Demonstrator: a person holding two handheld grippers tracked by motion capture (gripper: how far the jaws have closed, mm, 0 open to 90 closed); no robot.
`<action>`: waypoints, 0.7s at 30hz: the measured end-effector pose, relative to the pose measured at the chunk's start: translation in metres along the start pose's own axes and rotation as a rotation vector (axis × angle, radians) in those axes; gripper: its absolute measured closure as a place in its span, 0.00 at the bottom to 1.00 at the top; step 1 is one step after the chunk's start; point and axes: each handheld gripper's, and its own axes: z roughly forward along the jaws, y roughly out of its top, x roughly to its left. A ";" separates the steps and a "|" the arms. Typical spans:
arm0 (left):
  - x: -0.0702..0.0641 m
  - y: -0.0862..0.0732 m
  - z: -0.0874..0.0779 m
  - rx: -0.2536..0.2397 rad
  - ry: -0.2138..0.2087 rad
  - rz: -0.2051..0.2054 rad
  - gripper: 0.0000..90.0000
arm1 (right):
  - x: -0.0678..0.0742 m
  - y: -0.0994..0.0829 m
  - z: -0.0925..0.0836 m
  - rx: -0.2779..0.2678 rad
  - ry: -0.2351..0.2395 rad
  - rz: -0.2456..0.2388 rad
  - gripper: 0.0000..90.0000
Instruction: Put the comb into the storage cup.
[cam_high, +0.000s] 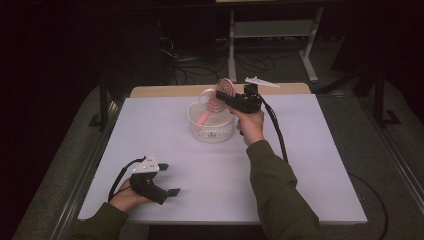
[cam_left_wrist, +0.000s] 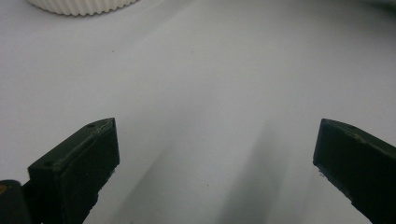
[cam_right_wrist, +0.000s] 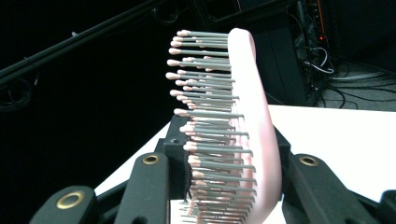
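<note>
A white ribbed basket (cam_high: 212, 132) stands at the middle of the white table (cam_high: 300, 165). A pink handle (cam_high: 204, 118) sticks up inside it. Just above the basket's far rim my right gripper (cam_high: 222, 96) is shut on a pink round hairbrush (cam_high: 226, 87). In the right gripper view the hairbrush (cam_right_wrist: 254, 116) stands upright between the jaws of the right gripper (cam_right_wrist: 229, 140), its grey pink-tipped bristles pointing left. My left gripper (cam_high: 170, 179) rests low at the table's front left, open and holding nothing. The left gripper (cam_left_wrist: 215, 135) faces bare table, with the basket (cam_left_wrist: 84, 5) far ahead.
A white flat object (cam_high: 262, 82) lies on a wooden strip (cam_high: 175, 90) behind the white table. Cables and a metal frame (cam_high: 272, 30) sit on the dark floor beyond. The table's edges drop off on the left and right.
</note>
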 end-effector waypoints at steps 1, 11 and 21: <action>0.000 0.000 0.000 0.000 0.000 0.000 0.00 | 0.000 -0.001 0.001 0.002 -0.003 -0.001 0.70; 0.000 0.000 0.000 0.000 -0.001 0.001 0.00 | -0.004 -0.007 0.003 -0.005 -0.015 0.006 0.70; 0.000 0.000 0.000 -0.001 -0.001 0.002 0.00 | -0.005 -0.015 0.005 0.015 -0.026 0.000 0.70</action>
